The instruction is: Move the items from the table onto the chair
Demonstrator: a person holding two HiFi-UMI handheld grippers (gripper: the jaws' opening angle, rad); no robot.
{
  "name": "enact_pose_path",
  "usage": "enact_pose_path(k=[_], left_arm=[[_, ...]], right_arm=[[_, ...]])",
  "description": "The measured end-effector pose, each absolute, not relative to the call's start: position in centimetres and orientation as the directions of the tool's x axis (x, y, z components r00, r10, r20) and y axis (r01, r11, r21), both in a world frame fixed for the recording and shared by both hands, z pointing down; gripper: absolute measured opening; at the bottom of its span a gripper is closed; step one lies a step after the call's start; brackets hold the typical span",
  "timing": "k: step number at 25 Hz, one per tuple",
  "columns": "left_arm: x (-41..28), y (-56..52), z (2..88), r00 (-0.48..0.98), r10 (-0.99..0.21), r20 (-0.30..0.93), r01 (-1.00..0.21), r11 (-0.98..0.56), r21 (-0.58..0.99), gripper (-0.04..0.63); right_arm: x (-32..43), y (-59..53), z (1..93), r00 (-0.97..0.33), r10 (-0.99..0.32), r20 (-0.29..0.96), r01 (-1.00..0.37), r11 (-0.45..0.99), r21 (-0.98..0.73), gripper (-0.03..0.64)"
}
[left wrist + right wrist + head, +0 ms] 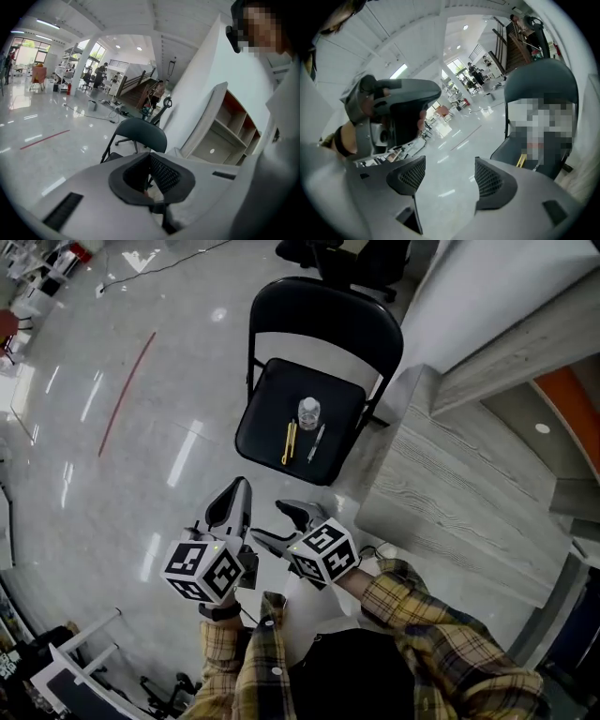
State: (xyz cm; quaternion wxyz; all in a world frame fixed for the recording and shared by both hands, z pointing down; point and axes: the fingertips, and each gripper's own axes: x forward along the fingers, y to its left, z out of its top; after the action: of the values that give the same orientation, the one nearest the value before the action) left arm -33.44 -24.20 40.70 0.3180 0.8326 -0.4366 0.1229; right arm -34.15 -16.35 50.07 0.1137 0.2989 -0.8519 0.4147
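A black folding chair (pixel 281 390) stands on the shiny floor ahead of me. On its seat lie a small clear bottle (pixel 308 412), a yellow clip-like item (pixel 289 442) and a pen (pixel 316 442). My left gripper (pixel 242 486) hovers short of the chair, jaws shut with nothing between them; the left gripper view shows its pads (pixel 161 174) pressed together below the chair back (pixel 139 133). My right gripper (pixel 279 524) hangs beside it, jaws open and empty (pixel 450 176). In the right gripper view the left gripper (pixel 396 105) is at upper left and the chair (pixel 536 82) at right.
A grey wood-grain table (pixel 469 493) runs along the right, close to the chair's right side. A red line (pixel 127 395) marks the floor at left. A dark office chair (pixel 347 259) stands behind the folding chair. An open shelf unit (pixel 229 133) stands at right.
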Motion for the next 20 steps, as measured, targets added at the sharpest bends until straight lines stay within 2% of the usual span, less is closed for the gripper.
enact_pose_path(k=[4,10,14,18,20], left_arm=[[-28.7,-23.3,36.1,0.653,-0.614,0.444,-0.758,-0.534,0.376,0.004],[-18.9,-19.6,30.5,0.758,-0.522,0.39,-0.645,-0.688,0.333,0.005],[-11.4,-15.4,27.8,0.829,-0.43,0.357,-0.54,-0.782,0.311,0.005],[-3.2,-10.0,26.1,0.889,-0.321,0.327,-0.419,-0.858,0.298,0.005],[0.9,-7.2,25.5,0.91,-0.272,0.313,-0.364,-0.886,0.288,0.004]], right_arm=[[-29.1,-14.2,43.9,-0.8,-0.473,0.37,-0.585,0.477,-0.656,0.341],[-16.1,-10.4,36.6,-0.672,-0.669,0.317,-0.706,0.45,-0.546,0.308],[-6.4,-6.7,32.3,-0.496,-0.823,0.278,-0.831,0.356,-0.428,0.181],[2.9,-1.6,28.3,-0.315,-0.925,0.212,-0.919,0.241,-0.314,0.084],[6.9,1.2,26.6,-0.245,-0.953,0.179,-0.941,0.189,-0.281,0.057]])
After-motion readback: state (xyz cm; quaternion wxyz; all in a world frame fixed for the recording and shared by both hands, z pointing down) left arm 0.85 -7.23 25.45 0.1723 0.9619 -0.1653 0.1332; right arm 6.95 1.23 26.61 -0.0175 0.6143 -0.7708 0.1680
